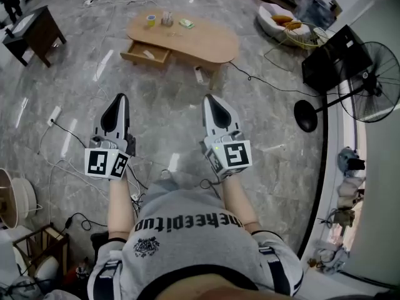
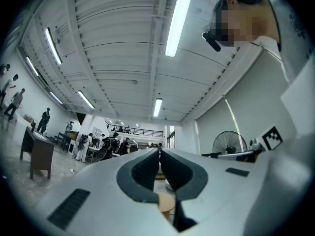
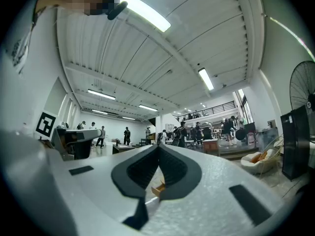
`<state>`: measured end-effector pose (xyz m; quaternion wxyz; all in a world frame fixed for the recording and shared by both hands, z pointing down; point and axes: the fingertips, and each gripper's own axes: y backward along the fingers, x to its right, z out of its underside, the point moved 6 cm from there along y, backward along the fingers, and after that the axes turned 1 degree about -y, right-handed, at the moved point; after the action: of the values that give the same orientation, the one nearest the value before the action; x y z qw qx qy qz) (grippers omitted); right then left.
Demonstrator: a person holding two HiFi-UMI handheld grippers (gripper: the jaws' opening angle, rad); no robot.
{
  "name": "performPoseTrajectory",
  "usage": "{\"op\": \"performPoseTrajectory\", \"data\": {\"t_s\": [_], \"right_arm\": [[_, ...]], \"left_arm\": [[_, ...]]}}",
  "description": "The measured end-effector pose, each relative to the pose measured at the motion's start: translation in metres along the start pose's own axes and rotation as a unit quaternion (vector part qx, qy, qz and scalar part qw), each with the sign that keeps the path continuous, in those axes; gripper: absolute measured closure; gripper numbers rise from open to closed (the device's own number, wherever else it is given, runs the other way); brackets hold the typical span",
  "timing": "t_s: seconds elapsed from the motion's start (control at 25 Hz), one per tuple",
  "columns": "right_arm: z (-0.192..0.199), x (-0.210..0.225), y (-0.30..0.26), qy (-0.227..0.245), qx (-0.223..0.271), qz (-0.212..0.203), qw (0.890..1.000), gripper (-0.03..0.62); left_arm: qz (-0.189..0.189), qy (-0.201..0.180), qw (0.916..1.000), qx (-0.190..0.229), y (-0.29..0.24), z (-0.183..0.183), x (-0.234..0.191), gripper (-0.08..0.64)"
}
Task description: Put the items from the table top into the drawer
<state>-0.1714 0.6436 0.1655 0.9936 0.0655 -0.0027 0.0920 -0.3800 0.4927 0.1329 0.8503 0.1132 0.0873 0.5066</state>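
In the head view the person stands on a grey marble floor point(image 1: 169, 114) and holds both tools out in front, well apart from the low oval wooden table point(image 1: 209, 42) farther ahead. The left gripper point(image 1: 119, 100) and the right gripper point(image 1: 210, 100) both have their jaws pressed together with nothing between them. Three small items sit in a row near the table's far left end: a yellow roll point(image 1: 151, 20), a pale crumpled thing point(image 1: 167, 19) and a green packet point(image 1: 186, 24). The drawer point(image 1: 145, 55) below that end is pulled open, with something white inside. A standing fan point(image 1: 369, 83) is at the right and a dark desk point(image 1: 34, 33) at the top left. The left gripper view shows that gripper's point(image 2: 159, 154) tips meeting, nothing pinched, and a bit of the wooden table in the gap behind them. The right gripper view shows that gripper's point(image 3: 158, 149) jaws closed the same way and empty, with a corner of the open drawer point(image 3: 158, 188) visible in the gap below the tips.
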Motion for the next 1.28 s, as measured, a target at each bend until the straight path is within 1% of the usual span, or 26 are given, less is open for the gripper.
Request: {"op": "performPoseTrajectory", "data": {"t_s": [0.12,0.32,0.48,0.68,0.84,1.08,1.28], "right_arm": [[0.000,0.002,-0.009,-0.006,0.006,0.008,1.000,0.589],[0.001,0.004,-0.026,-0.015,0.012,0.009,1.000,0.589],[0.004,-0.002,-0.041,-0.011,0.012,0.010,1.000,0.589],[0.009,-0.013,-0.058,-0.019,0.017,0.014,1.000,0.589],[0.011,-0.020,-0.072,-0.016,0.019,0.015,1.000,0.589],[0.017,-0.007,-0.091,-0.018,0.013,0.024,0.999,0.589],[0.027,0.009,-0.132,-0.019,0.013,0.015,1.000,0.589]], "left_arm": [[0.004,-0.001,1.0000,0.000,-0.008,0.001,-0.007,0.548],[0.008,-0.002,1.0000,0.003,-0.021,0.002,-0.022,0.548],[0.014,0.000,0.9999,0.008,-0.029,0.003,-0.037,0.548],[0.025,-0.001,0.9997,0.006,-0.032,0.006,-0.058,0.548],[0.021,0.007,0.9997,0.008,-0.035,0.008,-0.077,0.548],[0.020,0.009,0.9997,0.009,-0.052,0.015,-0.090,0.548],[0.010,0.007,0.9998,0.013,-0.081,0.030,-0.112,0.548]]}}
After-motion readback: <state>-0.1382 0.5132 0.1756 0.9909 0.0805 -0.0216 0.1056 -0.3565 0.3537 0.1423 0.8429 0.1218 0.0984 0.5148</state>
